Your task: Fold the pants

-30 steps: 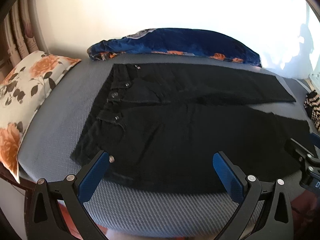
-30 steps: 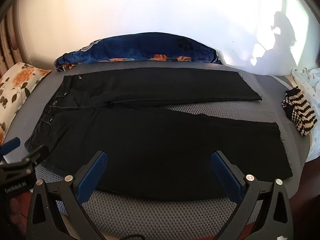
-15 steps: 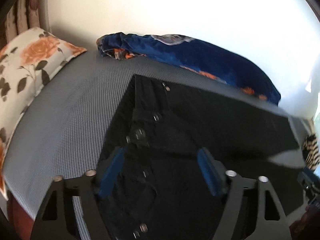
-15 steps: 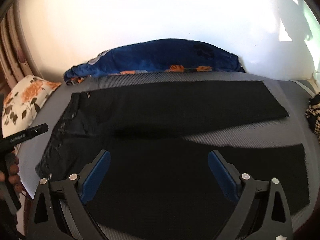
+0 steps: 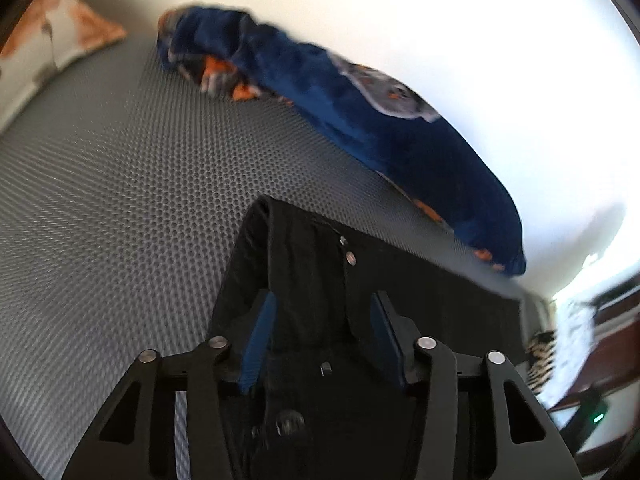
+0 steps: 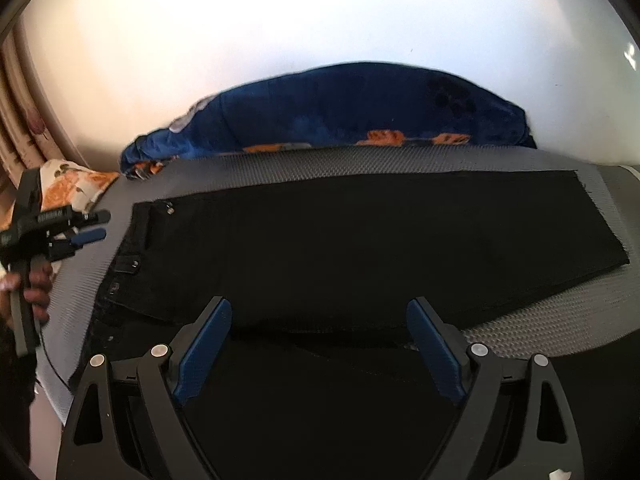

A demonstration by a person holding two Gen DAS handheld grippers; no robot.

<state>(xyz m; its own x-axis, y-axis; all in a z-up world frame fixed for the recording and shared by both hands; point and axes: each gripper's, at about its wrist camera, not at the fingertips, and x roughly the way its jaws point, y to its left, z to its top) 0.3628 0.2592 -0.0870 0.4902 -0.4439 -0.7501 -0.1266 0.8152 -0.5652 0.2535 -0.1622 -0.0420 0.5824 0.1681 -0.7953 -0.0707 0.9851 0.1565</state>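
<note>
Black pants point(image 6: 360, 248) lie spread flat on the grey mesh-covered bed point(image 5: 120, 200), waistband toward our left, hems toward our right. The long axis runs left to right across both views. The far leg lies full length by the blue blanket point(image 6: 360, 112); the near leg sits under the right gripper point(image 6: 320, 344).

Left gripper point(image 5: 320, 332): low over the waistband end, jaws parted, with the waistband and its rivet buttons lying between and just ahead of the blue pads point(image 5: 260, 336). The view is blurred. Cloth seems to sit between the pads, but we cannot tell whether they touch it. In the right wrist view the same tool looks to be off the bed's left edge, beside the waistband, not on it. We trust neither reading fully.

Right gripper: jaws spread wide, nothing held, over the near leg around mid-length, pointing across the legs toward the blanket.

Judgement: the fold is not yet begun. The left gripper is nearer the waistband and the right is nearer the leg, so a lengthwise fold, near leg over far leg, would suit this split. Both grips need to land on the near edge.

A floral pillow point(image 6: 76, 188) sits past the waistband end, clear of the work.
</note>
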